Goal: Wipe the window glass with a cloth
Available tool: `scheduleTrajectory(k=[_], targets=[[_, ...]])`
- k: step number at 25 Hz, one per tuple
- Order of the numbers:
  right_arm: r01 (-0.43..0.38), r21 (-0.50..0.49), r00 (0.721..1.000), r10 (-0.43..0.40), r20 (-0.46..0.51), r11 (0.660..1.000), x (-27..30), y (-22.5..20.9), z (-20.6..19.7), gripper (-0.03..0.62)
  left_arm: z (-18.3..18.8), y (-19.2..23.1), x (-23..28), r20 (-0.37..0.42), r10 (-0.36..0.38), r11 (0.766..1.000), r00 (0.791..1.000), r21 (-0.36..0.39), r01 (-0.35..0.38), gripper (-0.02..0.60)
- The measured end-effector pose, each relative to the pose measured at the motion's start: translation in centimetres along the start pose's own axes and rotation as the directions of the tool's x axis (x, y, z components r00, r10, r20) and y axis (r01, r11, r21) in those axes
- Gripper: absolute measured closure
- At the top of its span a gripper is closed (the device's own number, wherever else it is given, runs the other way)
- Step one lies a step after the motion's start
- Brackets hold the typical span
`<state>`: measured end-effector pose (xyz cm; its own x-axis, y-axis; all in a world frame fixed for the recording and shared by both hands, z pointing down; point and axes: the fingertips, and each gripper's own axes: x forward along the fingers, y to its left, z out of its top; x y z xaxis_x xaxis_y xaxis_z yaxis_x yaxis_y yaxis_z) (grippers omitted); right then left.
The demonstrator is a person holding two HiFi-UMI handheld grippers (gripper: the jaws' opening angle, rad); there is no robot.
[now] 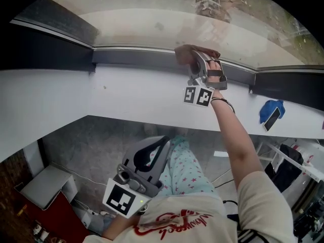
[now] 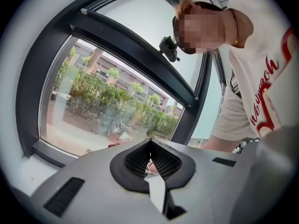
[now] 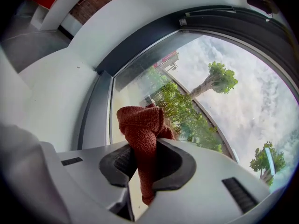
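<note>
By the white sill (image 1: pixel 126 95), your right tool (image 3: pixel 145 162) clamps a rust-red cloth (image 3: pixel 142 125), lengthwise along the jaws, apparently touching the window glass (image 3: pixel 243 101); left tool (image 2: pixel 150 160) closed, empty.

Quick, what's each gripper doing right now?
Left gripper: closed, empty.
Right gripper: closed on the red cloth.

My head view looks steeply down over the sill (image 1: pixel 126 92) at the window (image 1: pixel 152 19). My right gripper view sits close to it; the left looks up at it from below, farther back.
</note>
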<state>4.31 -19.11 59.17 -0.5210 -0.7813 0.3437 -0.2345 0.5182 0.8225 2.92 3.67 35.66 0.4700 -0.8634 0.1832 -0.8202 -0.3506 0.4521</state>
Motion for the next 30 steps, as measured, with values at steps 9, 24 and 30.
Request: scheduleTrajectory(k=[9,24,30], targets=[[-0.043,-0.004,0.998,0.043,-0.041,0.999,1.0,2.2,-1.3,0.519,-1.1,0.6,-0.7,-0.028,0.022,1.000,0.999,-0.011,-0.022,0.560],[-0.136,0.046,0.989,0.138,-0.057,0.990,2.4,5.5,-3.1,0.519,-2.5,0.9,-0.3,-0.063,0.039,0.999,0.997,-0.022,-0.041,0.560],[-0.150,0.057,0.986,0.153,-0.060,0.987,2.9,6.6,-3.8,0.519,-3.2,1.3,0.3,-0.073,0.045,0.998,0.996,-0.032,-0.047,0.560]])
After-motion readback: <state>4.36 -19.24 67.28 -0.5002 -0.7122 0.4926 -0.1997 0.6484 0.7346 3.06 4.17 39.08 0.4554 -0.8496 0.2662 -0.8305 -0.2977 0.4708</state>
